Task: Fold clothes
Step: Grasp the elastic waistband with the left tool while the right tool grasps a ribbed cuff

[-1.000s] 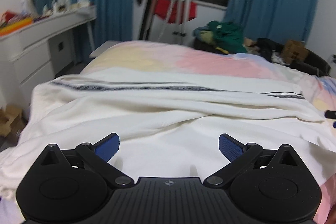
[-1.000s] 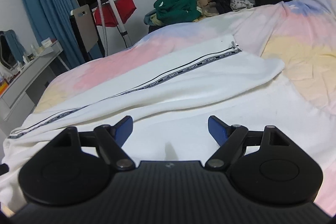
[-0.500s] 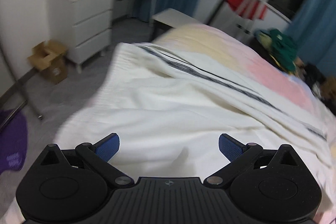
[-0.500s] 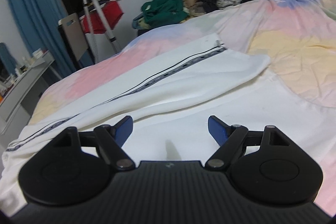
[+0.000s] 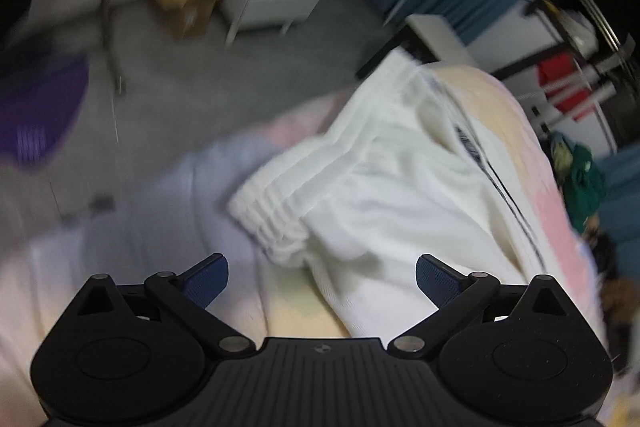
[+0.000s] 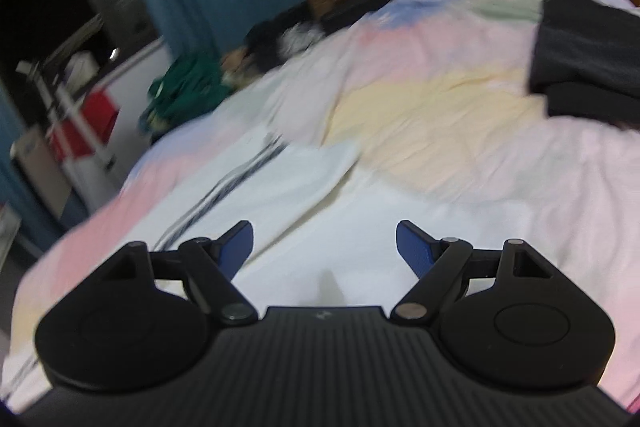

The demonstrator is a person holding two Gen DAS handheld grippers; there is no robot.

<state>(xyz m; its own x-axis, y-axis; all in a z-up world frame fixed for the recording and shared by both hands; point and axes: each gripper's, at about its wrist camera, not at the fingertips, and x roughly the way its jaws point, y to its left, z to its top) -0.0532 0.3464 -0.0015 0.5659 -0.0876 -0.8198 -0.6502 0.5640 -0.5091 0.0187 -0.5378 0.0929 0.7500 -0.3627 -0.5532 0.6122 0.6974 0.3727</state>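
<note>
White trousers (image 5: 384,187) on bed (image 6: 440,99), long axis left-right. Waistband (image 5: 272,211) just ahead of left gripper (image 5: 322,277); right gripper (image 6: 324,247) over leg. Both agape, empty.

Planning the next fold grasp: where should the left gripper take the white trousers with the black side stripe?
Grip the gathered ribbed waistband of the white trousers, coming from the bed's foot edge. It lies bunched, nearest the open left gripper; the rest lies flat.
</note>
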